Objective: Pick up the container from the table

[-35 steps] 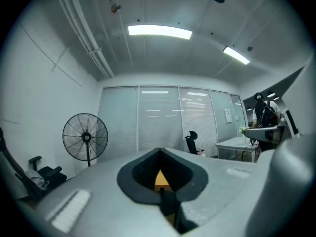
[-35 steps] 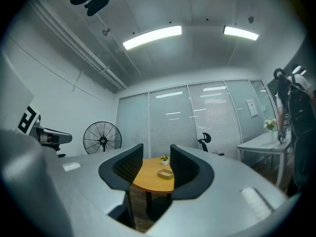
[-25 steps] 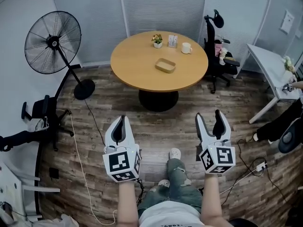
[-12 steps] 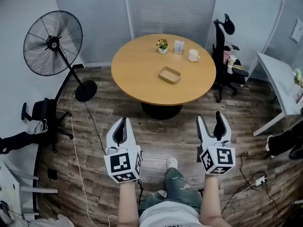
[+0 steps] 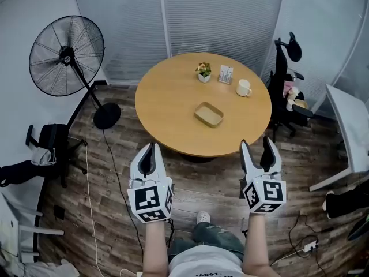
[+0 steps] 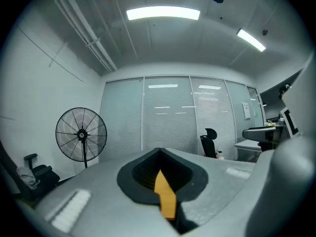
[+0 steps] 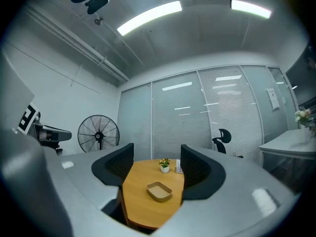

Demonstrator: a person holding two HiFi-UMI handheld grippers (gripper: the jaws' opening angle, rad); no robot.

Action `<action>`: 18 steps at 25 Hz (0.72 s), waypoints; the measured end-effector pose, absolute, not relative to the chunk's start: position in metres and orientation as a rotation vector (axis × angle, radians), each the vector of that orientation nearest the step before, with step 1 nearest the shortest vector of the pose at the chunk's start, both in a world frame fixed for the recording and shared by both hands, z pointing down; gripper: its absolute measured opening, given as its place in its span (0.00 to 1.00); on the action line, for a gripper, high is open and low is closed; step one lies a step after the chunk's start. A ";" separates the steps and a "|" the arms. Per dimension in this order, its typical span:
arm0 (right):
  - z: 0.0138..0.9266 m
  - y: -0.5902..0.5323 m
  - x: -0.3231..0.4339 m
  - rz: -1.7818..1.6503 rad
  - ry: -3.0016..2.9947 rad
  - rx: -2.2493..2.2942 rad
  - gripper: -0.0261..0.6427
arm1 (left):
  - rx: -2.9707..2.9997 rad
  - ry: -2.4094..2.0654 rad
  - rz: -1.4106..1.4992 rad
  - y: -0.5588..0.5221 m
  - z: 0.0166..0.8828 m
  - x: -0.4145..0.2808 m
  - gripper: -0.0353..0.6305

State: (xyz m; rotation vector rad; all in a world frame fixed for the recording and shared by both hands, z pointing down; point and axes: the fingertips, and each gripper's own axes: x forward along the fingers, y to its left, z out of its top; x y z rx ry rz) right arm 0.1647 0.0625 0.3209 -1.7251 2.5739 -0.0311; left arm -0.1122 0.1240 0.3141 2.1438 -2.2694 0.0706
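A shallow tan container (image 5: 209,114) lies right of centre on the round wooden table (image 5: 167,108). Both grippers hang over the wood floor on the near side of the table, well short of the container. My left gripper (image 5: 147,154) is shut and empty; in the left gripper view (image 6: 160,181) only a sliver of the table shows between its jaws. My right gripper (image 5: 260,150) is open and empty. In the right gripper view the container (image 7: 159,191) sits on the table (image 7: 138,196), framed between the spread jaws of the right gripper (image 7: 157,174).
At the table's far side stand a small potted plant (image 5: 203,72), a card (image 5: 225,74) and a white mug (image 5: 244,88). A standing fan (image 5: 66,56) is at the left, a black office chair (image 5: 288,91) at the right, a white desk (image 5: 351,131) beyond. Cables cross the floor.
The table and container have come nearer and lower in the head view as the person steps toward them. Both grippers keep their pose: left shut, right open.
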 end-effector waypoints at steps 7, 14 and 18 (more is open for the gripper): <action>0.329 0.000 0.166 -0.042 2.622 -1.701 0.50 | 2.097 -2.312 0.082 0.071 0.314 -0.112 0.06; 0.345 -0.038 0.162 -0.099 2.659 -1.686 0.49 | 2.053 -2.316 0.124 0.037 0.326 -0.117 0.06; 0.353 -0.060 0.157 -0.124 2.677 -1.677 0.49 | 2.034 -2.315 0.134 0.017 0.333 -0.121 0.06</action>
